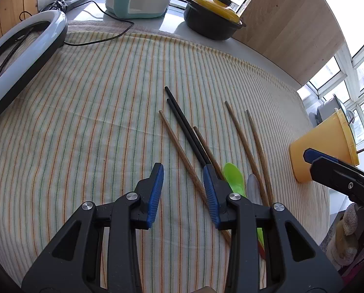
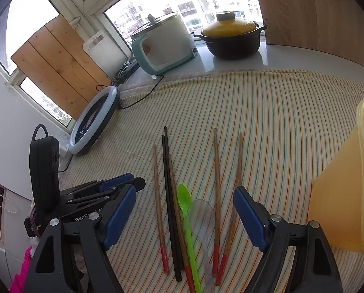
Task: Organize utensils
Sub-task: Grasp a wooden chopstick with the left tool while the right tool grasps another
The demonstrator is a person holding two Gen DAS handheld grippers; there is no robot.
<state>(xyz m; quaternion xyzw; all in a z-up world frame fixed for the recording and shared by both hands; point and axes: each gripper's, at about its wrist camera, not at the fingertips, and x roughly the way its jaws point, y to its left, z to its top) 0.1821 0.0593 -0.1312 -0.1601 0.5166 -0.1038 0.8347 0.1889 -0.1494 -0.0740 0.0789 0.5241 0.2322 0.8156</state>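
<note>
Utensils lie loose on the striped cloth (image 2: 267,112), roughly parallel, tips pointing toward the window sill. Taking the green spoon (image 2: 185,210) as reference: a clear spoon (image 2: 201,213) lies just beside it on the cup side, its bowl partly overlapping the green handle. On the other side of the green spoon sits a pair of black chopsticks (image 2: 168,195), side by side and touching, with one wooden chopstick (image 2: 175,195) between them and the green spoon and crossing close against them; another red-ended wooden chopstick (image 2: 158,207) lies beyond the black pair, slightly apart. Past the clear spoon, two more wooden chopsticks (image 2: 217,195) with red ends lie close together, converging toward their red ends. A yellow cup (image 2: 348,195) stands well apart from the green spoon, at the cloth's edge, seen tilted by the lens. Left gripper (image 1: 183,183): fingers spread, nothing between them, hovering over the cloth with its one blue pad (image 1: 210,190) above the black chopsticks; contact cannot be told. Right gripper (image 2: 184,217): fingers spread wide, empty, straddling the spoons and the near chopsticks from above. Behind the green spoon, on the sill: a black pot (image 2: 233,41) with yellow lid, a white-and-teal cooker (image 2: 164,46). A ring lamp (image 2: 94,119) rests at the far edge of the cloth.
</note>
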